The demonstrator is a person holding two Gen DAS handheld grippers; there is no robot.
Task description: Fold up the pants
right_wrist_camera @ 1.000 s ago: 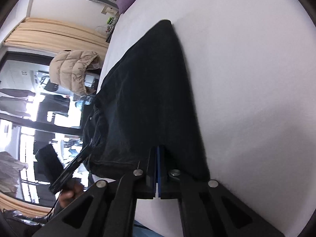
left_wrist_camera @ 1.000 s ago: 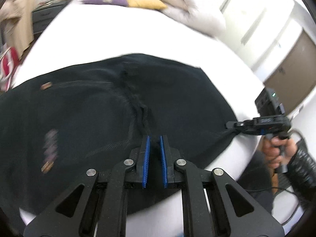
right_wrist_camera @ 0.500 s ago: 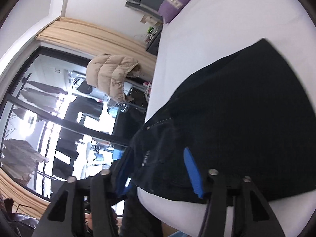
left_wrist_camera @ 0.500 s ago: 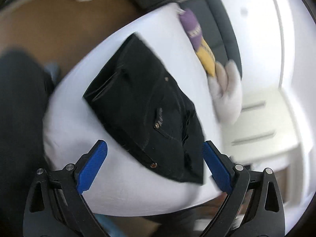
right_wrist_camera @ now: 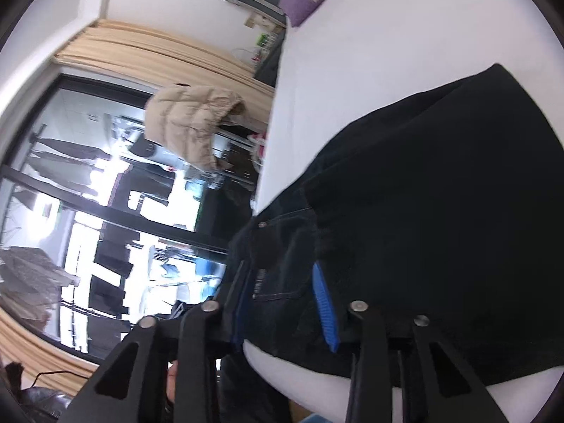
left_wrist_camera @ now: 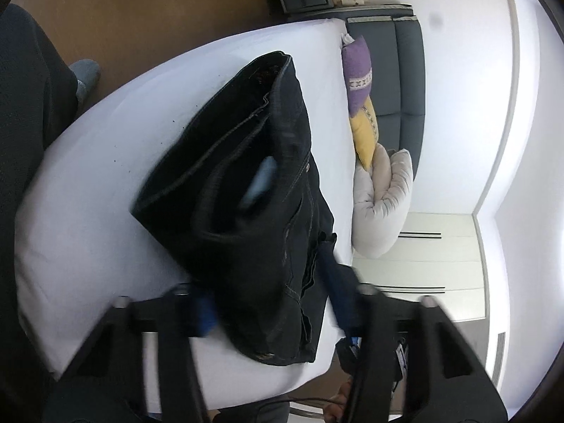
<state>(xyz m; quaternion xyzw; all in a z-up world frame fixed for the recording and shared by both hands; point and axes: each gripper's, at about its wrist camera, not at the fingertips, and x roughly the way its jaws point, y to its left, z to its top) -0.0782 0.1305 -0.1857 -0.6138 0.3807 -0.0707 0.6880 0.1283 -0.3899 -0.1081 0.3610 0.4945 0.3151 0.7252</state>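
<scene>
Since a second earlier, both grippers had let go and drawn back; the black pants point(left_wrist_camera: 246, 218) lay folded on the white bed point(left_wrist_camera: 88, 194); the left gripper point(left_wrist_camera: 271, 303) stood wide open, holding nothing, blurred; the right gripper point(right_wrist_camera: 282, 313) likewise gaped open above the pants' near edge.
</scene>
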